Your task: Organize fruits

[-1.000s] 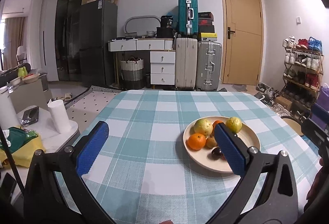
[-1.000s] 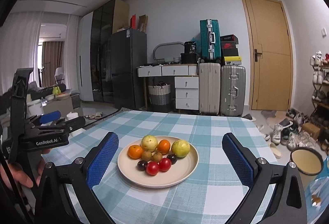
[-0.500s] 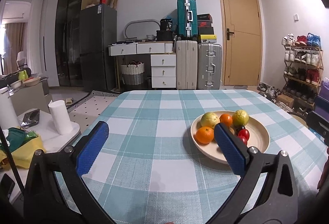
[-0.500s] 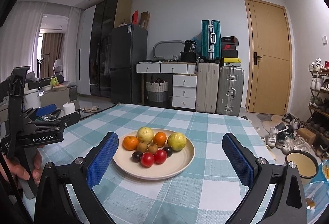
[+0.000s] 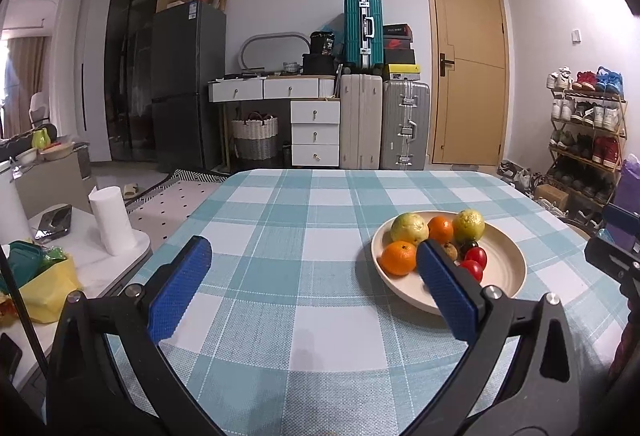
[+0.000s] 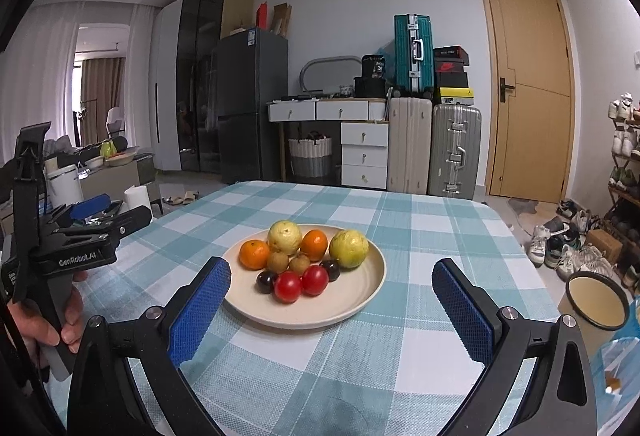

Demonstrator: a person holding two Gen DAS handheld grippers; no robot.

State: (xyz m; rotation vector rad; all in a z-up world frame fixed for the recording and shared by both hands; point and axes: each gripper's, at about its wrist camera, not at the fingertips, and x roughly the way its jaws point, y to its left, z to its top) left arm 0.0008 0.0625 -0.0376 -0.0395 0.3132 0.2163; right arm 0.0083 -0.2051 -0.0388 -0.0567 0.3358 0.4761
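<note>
**Both grippers lifted back, fruit untouched on the plate**

Since a second ago the left gripper (image 5: 316, 290) has risen and swung left: the plate (image 5: 506, 272) has slid from between its fingers toward its right finger, and more fruit shows. The right gripper (image 6: 332, 310) has tipped up too, so the plate (image 6: 360, 300) sits lower and nearer between its fingers. Both sets of jaws stand spread wide, holding nothing, as before.

At far left in the right wrist view, a hand (image 6: 44, 320) grips the black handle of the left gripper. Finger pads are ridged blue rubber on black frames.

The round, shallow cream plate lies on the checked tablecloth (image 6: 420, 232), a woven teal-and-white fabric. On it: two glossy oranges (image 6: 254, 254), two bumpy yellow-green guavas (image 6: 284, 237), two small brown kiwis (image 6: 277, 261), two dark plums (image 6: 266, 281) and two shiny red tomatoes (image 6: 287, 286), bunched and touching.

Beyond the table: a dark fridge (image 6: 250, 104), white drawers (image 6: 364, 148), stacked suitcases (image 6: 414, 54), a wooden door (image 6: 528, 92) and a shoe rack (image 5: 586, 132) at right.
</note>
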